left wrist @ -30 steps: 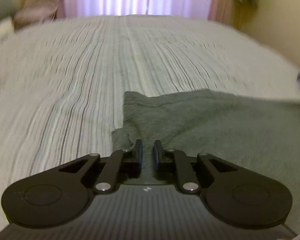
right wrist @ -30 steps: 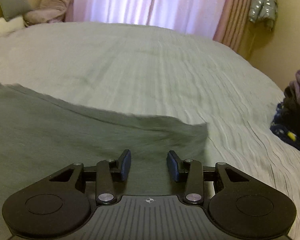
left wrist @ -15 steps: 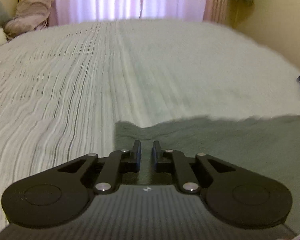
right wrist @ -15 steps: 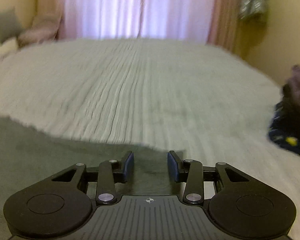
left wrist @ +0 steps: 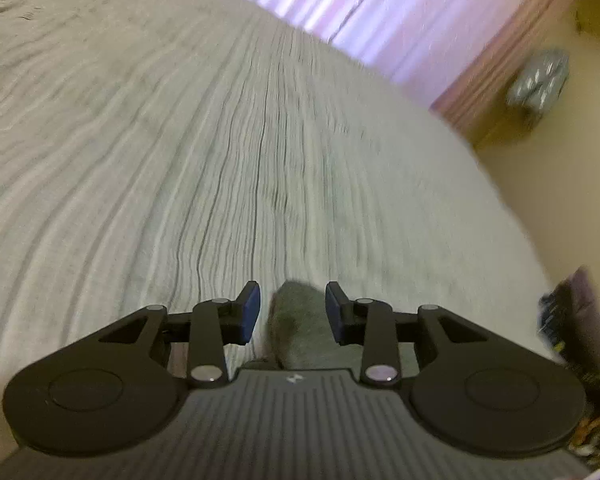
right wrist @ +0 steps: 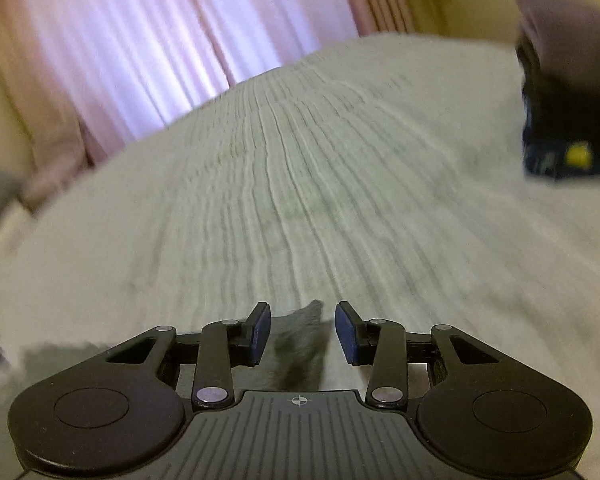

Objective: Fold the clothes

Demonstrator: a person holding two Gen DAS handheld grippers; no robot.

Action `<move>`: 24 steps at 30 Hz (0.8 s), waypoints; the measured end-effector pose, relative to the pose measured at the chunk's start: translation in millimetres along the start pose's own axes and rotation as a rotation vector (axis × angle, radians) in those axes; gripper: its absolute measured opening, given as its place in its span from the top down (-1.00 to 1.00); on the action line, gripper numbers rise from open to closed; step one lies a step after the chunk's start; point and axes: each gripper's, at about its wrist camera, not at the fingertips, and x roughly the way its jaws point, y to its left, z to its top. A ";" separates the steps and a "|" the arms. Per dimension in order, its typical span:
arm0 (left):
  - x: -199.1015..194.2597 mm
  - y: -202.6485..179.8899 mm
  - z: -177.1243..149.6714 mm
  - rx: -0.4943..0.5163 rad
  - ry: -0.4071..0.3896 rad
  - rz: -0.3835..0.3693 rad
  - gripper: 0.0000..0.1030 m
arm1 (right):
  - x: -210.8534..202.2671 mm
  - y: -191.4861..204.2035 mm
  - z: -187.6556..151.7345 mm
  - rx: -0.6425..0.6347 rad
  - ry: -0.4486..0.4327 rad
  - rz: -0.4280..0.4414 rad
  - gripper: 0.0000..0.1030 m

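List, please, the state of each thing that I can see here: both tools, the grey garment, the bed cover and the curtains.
left tool: open, fingers apart, gripping nothing.
right tool: open, gripping nothing.
grey garment: lying on the bed, one tip showing between the fingers, not pinched.
bed cover: spread out, with long wrinkles.
curtains: drawn shut, light coming through.

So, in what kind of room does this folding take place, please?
Most likely a bedroom. A wide bed with a ribbed pale bedspread fills both views, pink curtains hang behind it, and other clothes lie at its edge.
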 end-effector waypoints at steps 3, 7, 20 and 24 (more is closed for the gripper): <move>-2.2 -1.0 -0.4 0.012 -0.024 -0.020 0.50 | 7.0 4.8 9.8 -0.002 0.027 0.008 0.23; -5.1 -2.3 -1.0 0.029 -0.057 -0.046 0.99 | 17.3 4.1 17.4 -0.012 0.047 0.021 0.24; -18.1 -14.8 -8.1 0.121 -0.164 -0.061 1.00 | 18.8 18.3 17.6 -0.117 -0.018 0.027 0.92; -0.7 -20.5 -13.4 0.149 -0.112 0.004 0.99 | 32.0 24.7 14.6 -0.158 -0.007 -0.015 0.93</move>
